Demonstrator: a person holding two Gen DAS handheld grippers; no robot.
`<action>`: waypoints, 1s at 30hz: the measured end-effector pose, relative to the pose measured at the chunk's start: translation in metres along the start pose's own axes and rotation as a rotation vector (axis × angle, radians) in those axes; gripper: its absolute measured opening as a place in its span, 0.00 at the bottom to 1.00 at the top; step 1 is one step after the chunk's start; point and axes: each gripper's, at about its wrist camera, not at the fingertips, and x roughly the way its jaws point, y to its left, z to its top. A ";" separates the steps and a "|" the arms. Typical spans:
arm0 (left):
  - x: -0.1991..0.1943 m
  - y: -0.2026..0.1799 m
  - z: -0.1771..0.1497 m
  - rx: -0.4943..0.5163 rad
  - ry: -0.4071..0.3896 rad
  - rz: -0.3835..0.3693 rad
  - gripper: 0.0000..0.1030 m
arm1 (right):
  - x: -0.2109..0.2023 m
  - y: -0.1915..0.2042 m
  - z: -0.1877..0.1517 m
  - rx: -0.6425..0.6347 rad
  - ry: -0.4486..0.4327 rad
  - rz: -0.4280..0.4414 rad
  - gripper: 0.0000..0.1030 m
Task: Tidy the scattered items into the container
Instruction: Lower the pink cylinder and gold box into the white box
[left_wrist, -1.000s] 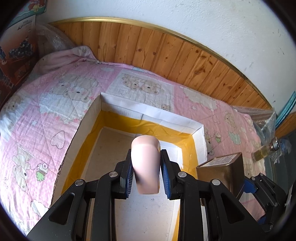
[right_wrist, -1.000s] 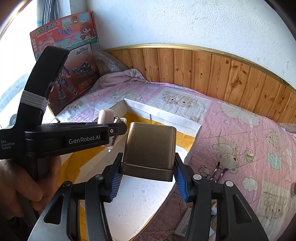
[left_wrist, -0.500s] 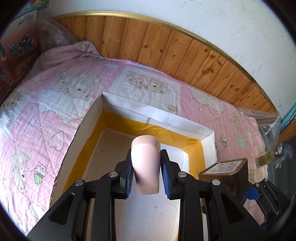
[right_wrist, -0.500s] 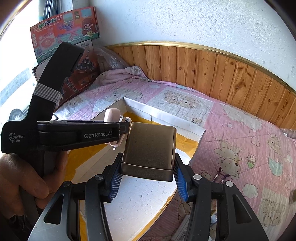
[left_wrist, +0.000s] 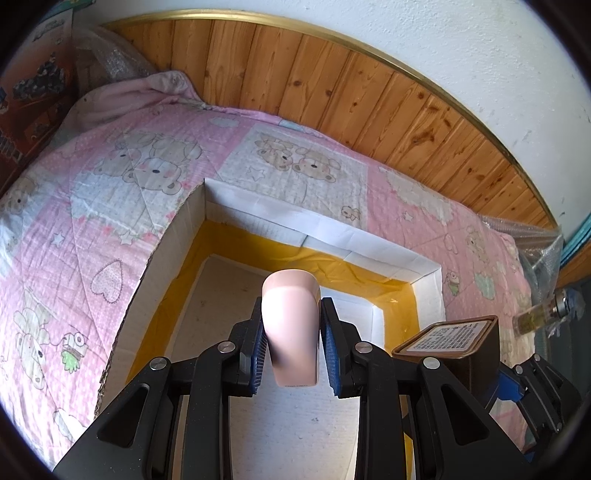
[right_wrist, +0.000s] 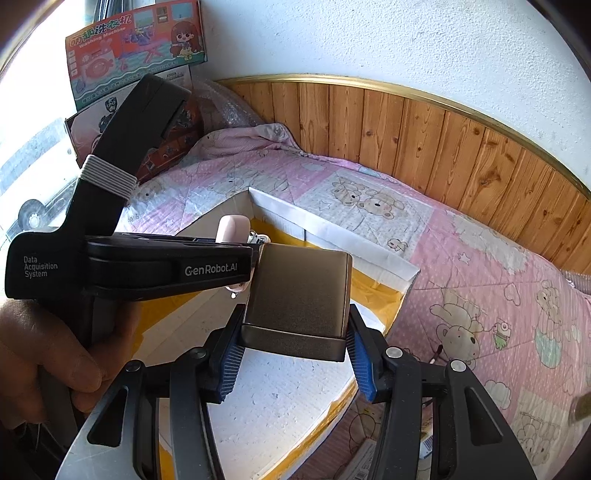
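My left gripper (left_wrist: 291, 349) is shut on a pale pink rounded item (left_wrist: 291, 328), held above the inside of an open cardboard box (left_wrist: 314, 229) with white flaps and yellow tape. My right gripper (right_wrist: 295, 354) is shut on a dark bronze rectangular box (right_wrist: 299, 299), also over the cardboard box (right_wrist: 332, 236). In the left wrist view the bronze box (left_wrist: 447, 338) shows its label end at the right. The left gripper (right_wrist: 236, 266) with the pink item (right_wrist: 231, 229) crosses the right wrist view at left, held by a person's hand (right_wrist: 48, 354).
The box lies on a pink bear-print quilt (left_wrist: 129, 177) against a wooden headboard (left_wrist: 332, 92). Toy boxes (right_wrist: 133, 48) lean at the back left. A small glass bottle (left_wrist: 543, 314) lies at the quilt's right edge, near bubble wrap (left_wrist: 535, 240).
Both grippers have drifted forward a little over the cardboard box, still carrying their items. Their grips have not changed.
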 end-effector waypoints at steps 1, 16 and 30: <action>0.001 0.000 0.000 0.000 0.004 -0.004 0.27 | 0.001 0.000 0.001 -0.006 0.002 0.000 0.51; 0.020 0.004 0.006 0.010 0.021 0.051 0.27 | 0.023 0.000 0.008 -0.062 0.082 -0.002 0.51; 0.052 0.002 0.008 0.062 0.093 0.122 0.27 | 0.051 -0.003 0.011 -0.128 0.182 -0.016 0.51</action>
